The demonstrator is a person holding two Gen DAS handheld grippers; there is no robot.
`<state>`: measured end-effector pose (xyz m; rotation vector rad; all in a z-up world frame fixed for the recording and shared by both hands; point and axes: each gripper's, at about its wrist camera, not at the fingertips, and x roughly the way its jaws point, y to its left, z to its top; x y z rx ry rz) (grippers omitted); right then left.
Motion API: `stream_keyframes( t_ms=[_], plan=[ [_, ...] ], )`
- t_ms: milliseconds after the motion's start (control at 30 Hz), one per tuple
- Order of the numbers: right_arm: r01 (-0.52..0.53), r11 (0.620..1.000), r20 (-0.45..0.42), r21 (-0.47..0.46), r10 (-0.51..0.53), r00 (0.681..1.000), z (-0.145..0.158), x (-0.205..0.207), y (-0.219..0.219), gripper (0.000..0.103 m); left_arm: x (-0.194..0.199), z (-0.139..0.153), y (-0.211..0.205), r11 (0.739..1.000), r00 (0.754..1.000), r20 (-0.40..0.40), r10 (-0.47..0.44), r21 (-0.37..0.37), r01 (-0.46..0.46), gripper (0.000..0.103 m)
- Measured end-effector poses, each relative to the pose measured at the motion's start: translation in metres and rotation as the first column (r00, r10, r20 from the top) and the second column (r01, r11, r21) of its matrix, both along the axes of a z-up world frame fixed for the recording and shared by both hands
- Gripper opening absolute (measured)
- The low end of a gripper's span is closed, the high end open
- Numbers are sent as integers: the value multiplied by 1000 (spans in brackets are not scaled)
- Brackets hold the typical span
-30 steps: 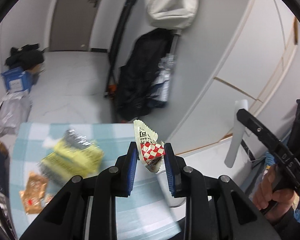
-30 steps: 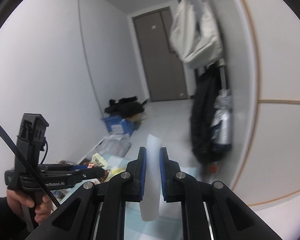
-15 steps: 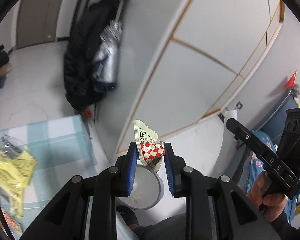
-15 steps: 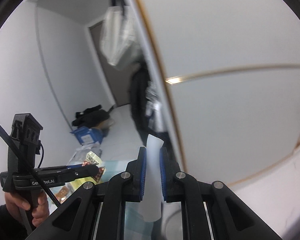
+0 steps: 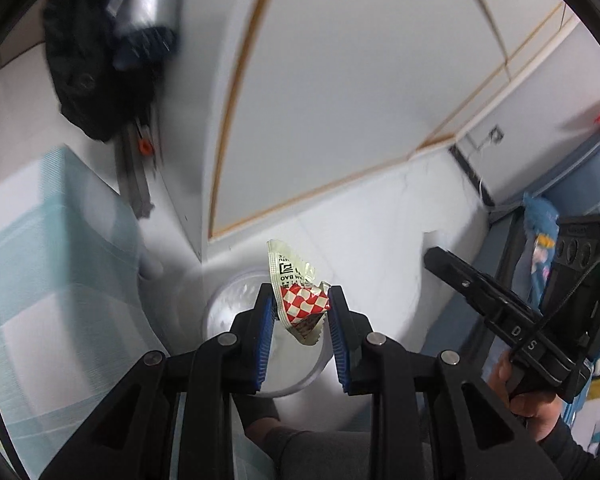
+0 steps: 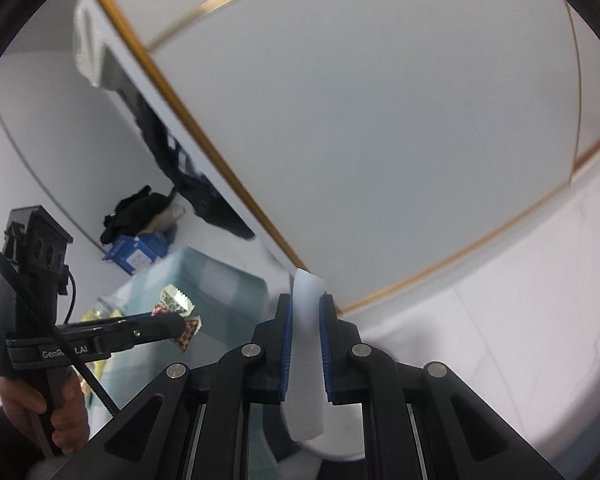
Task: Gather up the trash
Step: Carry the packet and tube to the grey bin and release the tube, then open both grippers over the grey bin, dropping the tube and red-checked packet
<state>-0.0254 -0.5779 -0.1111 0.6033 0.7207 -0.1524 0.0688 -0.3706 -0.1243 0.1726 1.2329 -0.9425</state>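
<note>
Now both hands had swung off the tabletop [image 5: 40, 280]: left gripper [image 5: 300, 312] holding the checkered wrapper [image 5: 300, 304] above the white bin [image 5: 228, 304], right gripper [image 6: 305, 320] clamping a white strip [image 6: 306, 340]; dropping seemed next.

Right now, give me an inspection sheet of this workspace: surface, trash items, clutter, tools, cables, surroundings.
Surface: table with teal checked cloth, mostly out of frame.
Job's things: red-checked snack wrapper; white paper strip; white bin on the floor below the wrapper.
Clutter: yellow packet on the cloth.
Grippers: left tool shut on the wrapper; right tool shut on the strip.
Cables: black cable by the left tool.
Surroundings: white gold-trimmed panels; dark clothing; blue box.
</note>
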Motion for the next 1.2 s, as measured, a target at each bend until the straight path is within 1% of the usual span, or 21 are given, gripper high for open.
stream_keyframes(
  t_ms=[67,100,167,233,367,500,600,633,800,867,933,1033,1100,1167,1200],
  plan=[
    [1,999,-32,41,0,999,-22,5,-4,12,-3,-13,-8,999,1000,-16,-24,46,24,22],
    [2,998,-48,59,0,999,-31,8,-6,12,-3,-24,-14,996,999,-35,-32,77,34,22],
    [5,996,-74,92,2,997,-50,15,-8,12,-4,-36,-21,992,997,-66,-47,116,55,22],
    [5,994,-90,112,6,996,-65,19,-8,12,-3,-47,-24,986,996,-69,-51,155,61,22],
    [8,989,-125,147,10,992,-93,25,-8,12,0,-69,-26,978,989,-142,-45,195,73,22],
    [8,986,-157,167,18,987,-115,30,-4,12,2,-83,-33,966,986,-157,-55,241,92,22],
    [6,984,-178,178,26,984,-130,39,4,12,3,-91,-39,953,986,-162,-44,290,90,22],
    [3,983,-187,182,31,982,-135,40,5,12,3,-91,-39,951,985,-170,-41,295,91,22],
    [-8,982,-211,191,49,976,-145,45,7,13,6,-104,-41,940,977,-213,-22,329,93,22],
    [-10,981,-218,196,54,975,-148,48,10,15,5,-106,-44,937,973,-229,-26,333,104,22],
    [-15,979,-227,203,62,972,-152,43,9,15,3,-109,-48,934,967,-252,-39,334,124,22],
    [-14,979,-240,202,63,969,-156,38,10,17,0,-116,-51,924,961,-271,-51,352,148,23],
    [-9,980,-247,200,60,967,-159,38,10,17,-1,-119,-51,917,959,-281,-47,369,153,24],
    [-2,982,-260,191,52,964,-160,35,9,18,0,-120,-49,908,962,-269,-34,394,142,26],
    [1,981,-266,193,52,963,-162,33,8,19,0,-119,-49,909,963,-266,-30,393,137,32]
  ],
)
